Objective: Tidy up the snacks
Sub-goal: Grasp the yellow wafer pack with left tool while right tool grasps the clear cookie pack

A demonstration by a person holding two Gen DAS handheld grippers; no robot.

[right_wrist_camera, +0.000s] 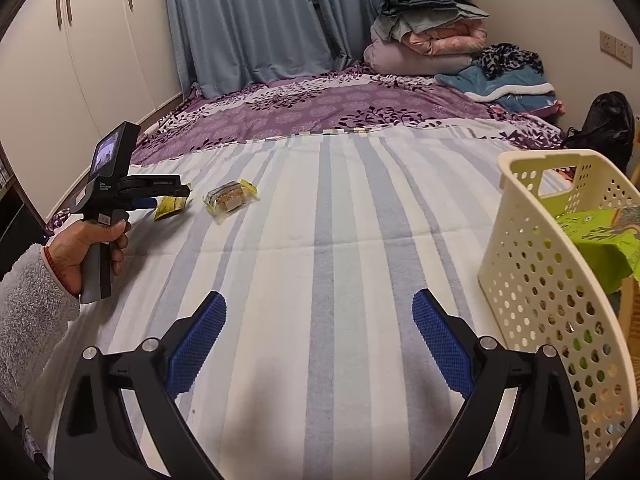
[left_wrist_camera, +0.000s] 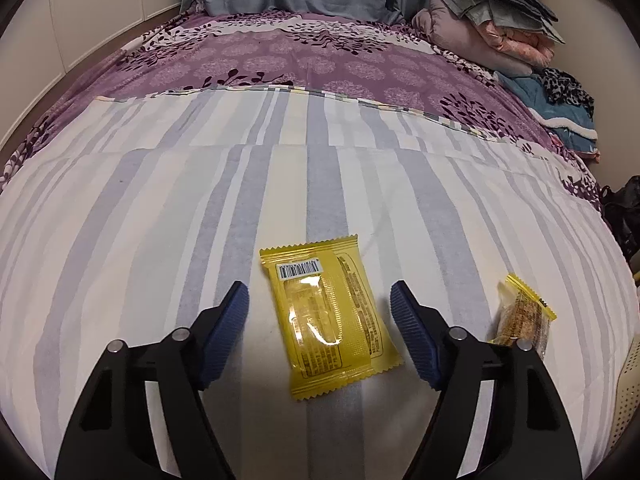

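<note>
The left gripper is brought down over the flat yellow foil snack packet, lying seam-side up on the striped bedsheet. Its jaws are apart, one at nine o'clock and one at three o'clock of the packet, not pressing yet; a straddle ready for a pinch, it seems. A second small clear-and-yellow wrapped snack is left waiting at three o'clock, just beyond the jaw. The right gripper is held over bare sheet, jaws apart and empty. At its three o'clock the cream perforated plastic basket is stood, likely the drop-off, green packaging already inside.
</note>
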